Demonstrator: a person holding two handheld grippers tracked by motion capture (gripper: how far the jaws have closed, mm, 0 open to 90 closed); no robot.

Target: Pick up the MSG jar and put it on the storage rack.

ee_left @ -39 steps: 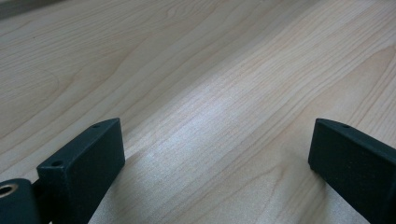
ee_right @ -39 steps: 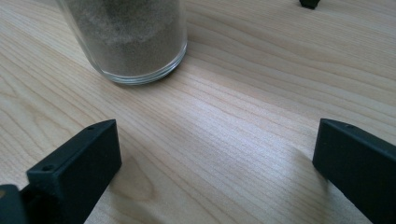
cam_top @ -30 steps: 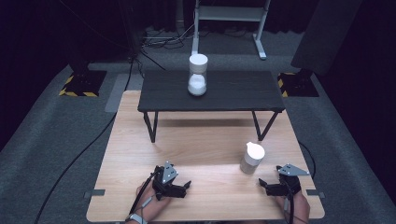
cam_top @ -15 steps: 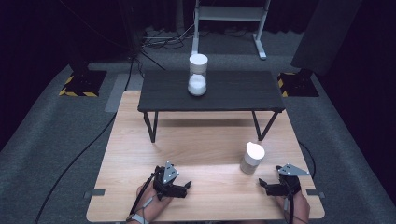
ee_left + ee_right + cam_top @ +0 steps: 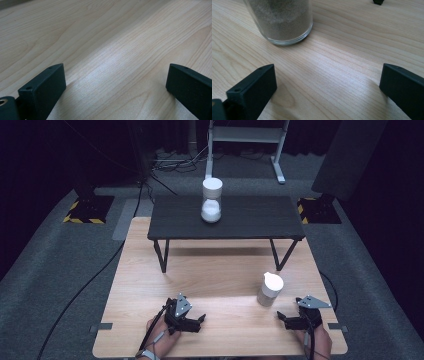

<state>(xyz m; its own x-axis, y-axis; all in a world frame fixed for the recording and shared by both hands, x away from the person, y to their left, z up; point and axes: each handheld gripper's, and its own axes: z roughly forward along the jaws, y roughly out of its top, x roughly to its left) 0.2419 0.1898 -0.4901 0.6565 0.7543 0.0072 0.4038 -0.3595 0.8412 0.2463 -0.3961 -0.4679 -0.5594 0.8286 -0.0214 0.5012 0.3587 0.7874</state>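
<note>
A glass jar of pale sand with a white lid [image 5: 270, 289] stands on the wooden table [image 5: 220, 275] at the right; its base [image 5: 282, 22] fills the upper left of the right gripper view. My right gripper [image 5: 284, 318] rests open on the tabletop just right of and nearer than the jar, jaws wide apart [image 5: 327, 85] with bare wood between them. My left gripper [image 5: 200, 320] lies open near the front edge at the left, nothing between its jaws [image 5: 115, 85]. A second white-lidded jar [image 5: 211, 200] stands on the small black bench [image 5: 250, 217].
The black bench spans the far half of the wooden table on thin metal legs [image 5: 161, 255]. Cables trail from both grippers off the front edge. Grey carpet [image 5: 60, 270] surrounds the table, with a white metal stand [image 5: 245, 140] behind.
</note>
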